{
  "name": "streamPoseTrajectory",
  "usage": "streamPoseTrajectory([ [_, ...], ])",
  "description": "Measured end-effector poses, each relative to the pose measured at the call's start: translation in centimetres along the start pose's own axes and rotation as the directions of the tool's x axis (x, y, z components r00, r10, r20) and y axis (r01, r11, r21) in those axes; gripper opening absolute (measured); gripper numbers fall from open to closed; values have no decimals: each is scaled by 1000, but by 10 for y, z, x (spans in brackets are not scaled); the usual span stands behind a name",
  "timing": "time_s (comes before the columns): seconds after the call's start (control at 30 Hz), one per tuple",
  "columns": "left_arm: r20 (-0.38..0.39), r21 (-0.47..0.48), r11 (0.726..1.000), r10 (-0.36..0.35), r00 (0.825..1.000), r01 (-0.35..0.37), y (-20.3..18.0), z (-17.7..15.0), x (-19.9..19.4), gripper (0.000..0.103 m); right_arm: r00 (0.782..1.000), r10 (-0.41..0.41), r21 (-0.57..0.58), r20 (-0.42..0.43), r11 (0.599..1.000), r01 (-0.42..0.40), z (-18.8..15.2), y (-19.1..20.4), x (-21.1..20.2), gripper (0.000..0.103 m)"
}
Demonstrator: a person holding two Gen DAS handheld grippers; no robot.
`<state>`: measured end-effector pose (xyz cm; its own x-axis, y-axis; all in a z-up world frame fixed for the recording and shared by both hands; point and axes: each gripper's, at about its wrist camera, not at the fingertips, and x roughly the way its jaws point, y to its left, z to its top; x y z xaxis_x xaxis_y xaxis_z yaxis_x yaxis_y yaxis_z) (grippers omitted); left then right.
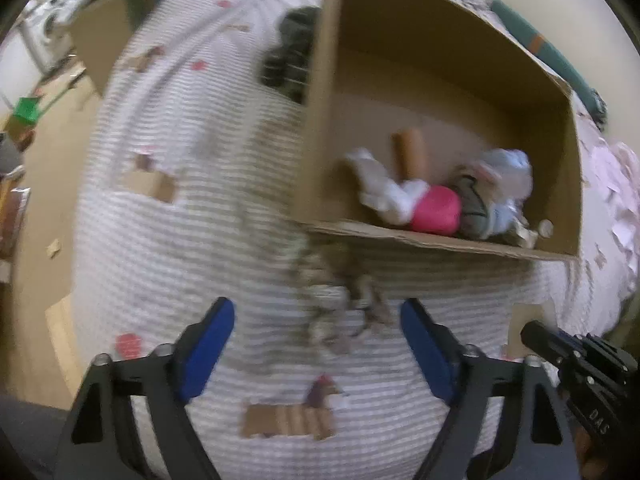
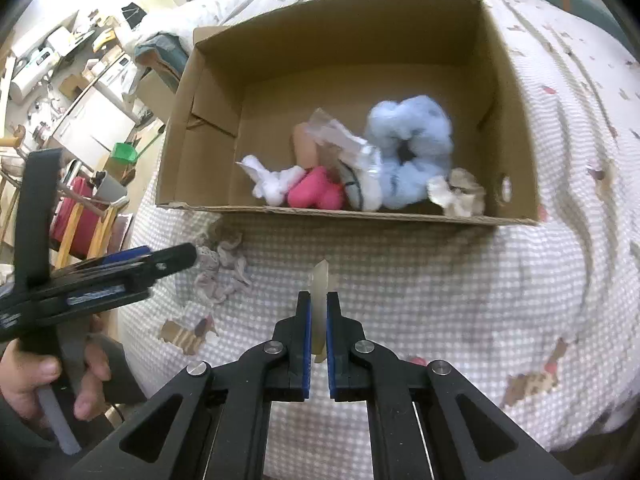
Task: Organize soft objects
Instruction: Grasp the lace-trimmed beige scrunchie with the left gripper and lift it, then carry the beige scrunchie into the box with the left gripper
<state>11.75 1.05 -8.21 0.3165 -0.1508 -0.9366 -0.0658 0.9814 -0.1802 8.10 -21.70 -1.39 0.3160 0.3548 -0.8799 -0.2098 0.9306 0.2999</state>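
A cardboard box (image 2: 208,128) lies on the bed and holds soft things: a light blue scrunchie (image 2: 412,148), a pink piece (image 2: 316,192), a white piece (image 2: 272,184) and a beige scrap (image 2: 460,194). The box (image 1: 324,120) shows in the left wrist view too. A crumpled grey-beige cloth (image 1: 340,304) lies on the cover in front of the box. My left gripper (image 1: 318,328) is open, its jaws on either side of the cloth, just short of it. My right gripper (image 2: 319,304) is shut on a thin pale translucent piece (image 2: 320,280), held above the cover in front of the box.
The bed cover (image 2: 440,300) is white with grey checks and printed dogs. A dark bundle (image 1: 292,52) lies behind the box's left wall. Left of the bed is a cluttered floor with a red stool (image 2: 76,216), a green tub (image 2: 124,152) and shelves.
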Motion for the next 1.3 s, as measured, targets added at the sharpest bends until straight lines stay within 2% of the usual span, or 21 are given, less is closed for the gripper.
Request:
streamPoseTrajectory([
  [0.03, -18, 8, 1000, -17, 1000, 17, -4, 1, 5, 61, 1000, -8, 3, 0, 1000, 8, -2, -3, -3, 8],
  [0.13, -53, 37, 999, -26, 998, 28, -16, 3, 19, 60, 999, -35, 20, 1, 999, 35, -8, -12, -3, 8],
  [0.27, -65, 63, 998, 27, 998, -23, -23, 6, 36, 60, 999, -50, 47, 14, 998, 49, -15, -22, -14, 8],
  [0.3, -72, 57, 998, 30, 997, -26, -22, 5, 41, 57, 999, -49, 49, 22, 998, 48, -17, -23, -18, 8],
  [0.33, -79, 51, 998, 27, 997, -23, -21, 5, 45, 37, 998, -50, 49, 28, 998, 49, -19, -23, -20, 8],
  [0.4, -83, 54, 998, 17, 996, -12, -20, 5, 47, 13, 998, -55, 50, 27, 997, 54, -22, -20, -20, 8],
  [0.53, -71, 25, 999, -22, 997, 23, -12, 6, 41, 11, 998, -58, 54, 26, 997, 56, -21, -19, -20, 8],
  [0.63, -34, 20, 1000, -23, 999, 24, 0, 6, 26, 10, 998, -53, 47, 29, 998, 52, -19, -16, -18, 8],
  [0.8, 17, 14, 996, 93, 996, -93, 20, 6, 12, 10, 998, -54, 28, 20, 998, 54, -17, -11, -12, 8],
  [0.97, 19, -29, 994, 110, 994, -109, 41, 1, 3, 10, 998, -58, 22, 10, 998, 58, -16, -10, -5, 8],
  [1.2, 91, -18, 999, 44, 995, -42, 33, -10, -35, 10, 999, -33, 20, 40, 999, 32, -16, -8, -12, 8],
  [1.3, 143, 17, 999, 30, 989, -32, 24, -13, -60, 10, 998, -21, 14, 61, 1000, 20, -17, -7, -19, 8],
])
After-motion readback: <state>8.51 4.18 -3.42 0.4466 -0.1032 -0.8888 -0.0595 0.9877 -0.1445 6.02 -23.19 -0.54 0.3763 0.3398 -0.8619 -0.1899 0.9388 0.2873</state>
